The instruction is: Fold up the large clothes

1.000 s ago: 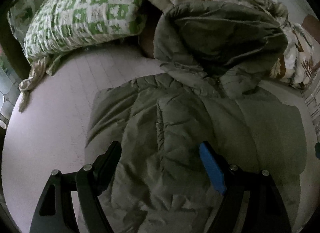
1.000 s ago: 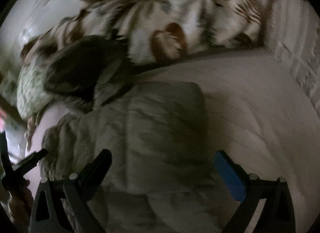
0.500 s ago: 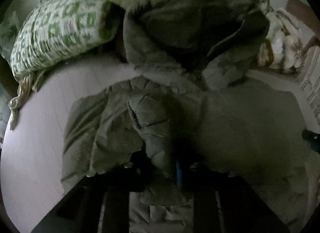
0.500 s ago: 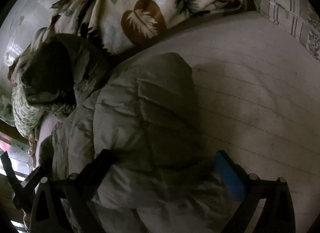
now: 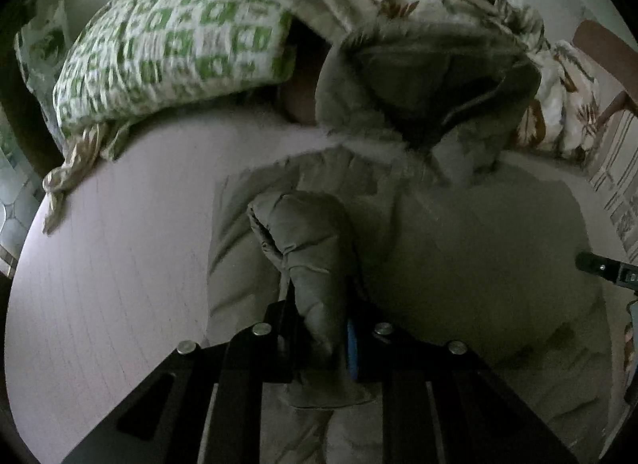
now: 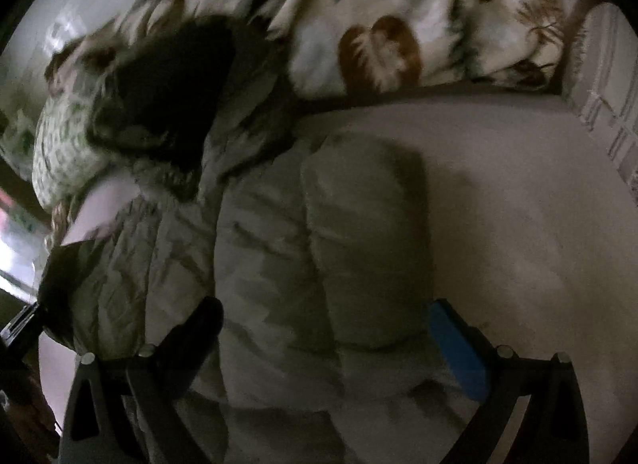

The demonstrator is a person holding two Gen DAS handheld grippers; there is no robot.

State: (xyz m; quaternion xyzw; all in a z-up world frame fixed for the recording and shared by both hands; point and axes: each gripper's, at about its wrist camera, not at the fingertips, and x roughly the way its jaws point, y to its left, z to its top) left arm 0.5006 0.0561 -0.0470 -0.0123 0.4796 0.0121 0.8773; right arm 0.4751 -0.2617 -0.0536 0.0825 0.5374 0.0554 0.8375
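Lying spread across the pale bed (image 5: pixel 103 264), the olive padded jacket (image 5: pixel 478 256) has its hood (image 5: pixel 430 77) pointing away from the cameras, resting against a leaf-print blanket (image 6: pixel 379 25) bunched along the far side of the bed. The left claw (image 5: pixel 319 328) is pinched tight on a raised fold of the jacket's cloth, which looks like a sleeve (image 5: pixel 307 240); the fold stands up between the black finger and the blue-padded finger (image 5: pixel 351 348), and its loose end curls over above the jacket's body. A pillow (image 5: pixel 171 45) with a green and white pattern sits at the far left of the bed, close beside the hood, with a twisted tassel hanging from its corner onto the sheet.

In the right wrist view, the right claw (image 6: pixel 327 344) is spread wide above the near part of the jacket, its dark finger over the quilted middle and its blue-padded finger (image 6: pixel 458 348) at the jacket's right edge, where the cloth meets the bare sheet. Nothing is held between them. The jacket's right half is folded inward into a smooth panel (image 6: pixel 367 240), and bare bed lies beyond it to the right. A striped cushion or bolster (image 6: pixel 606 77) sits at the far right corner. The picture from this side is blurred, so finer detail of the hood cannot be told.
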